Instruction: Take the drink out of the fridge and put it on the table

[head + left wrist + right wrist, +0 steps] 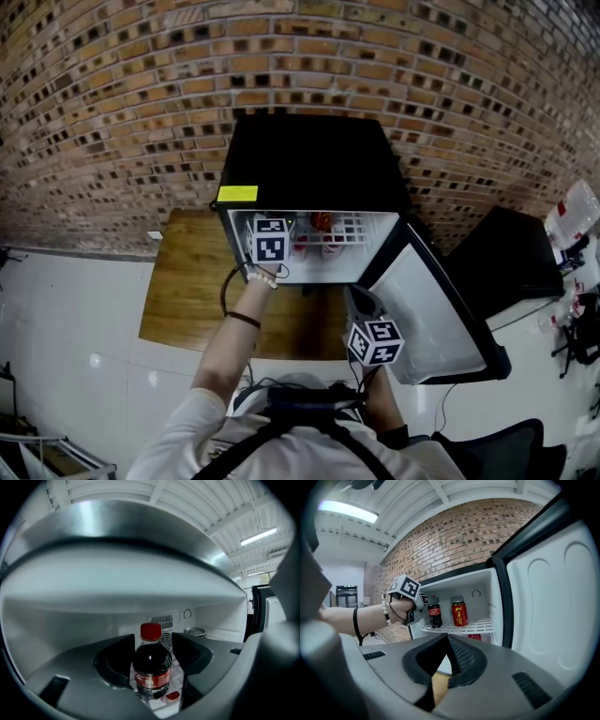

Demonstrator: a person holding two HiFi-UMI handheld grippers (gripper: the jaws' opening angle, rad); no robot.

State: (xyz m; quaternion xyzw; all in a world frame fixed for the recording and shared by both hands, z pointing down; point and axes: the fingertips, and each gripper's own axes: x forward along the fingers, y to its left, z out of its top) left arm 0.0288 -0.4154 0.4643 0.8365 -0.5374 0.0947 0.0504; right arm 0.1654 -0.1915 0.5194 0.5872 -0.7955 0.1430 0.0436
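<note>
A dark cola bottle (151, 667) with a red cap stands on the white wire shelf (480, 626) of the small black fridge (314, 159). My left gripper (153, 639) reaches into the fridge, and its two jaws sit against the bottle's sides with no gap showing. The right gripper view shows that gripper (423, 609) at the cola bottle (435, 615), held by a bare hand with a bead bracelet. My right gripper (447, 637) hangs outside, low in front of the fridge, its jaws shut with nothing between them.
A red can (459, 612) stands on the same shelf right of the bottle, and another can (193, 631) shows at the back right. The fridge door (431, 309) stands open to the right. A wooden table (187, 291) lies left of the fridge, before a brick wall (112, 112).
</note>
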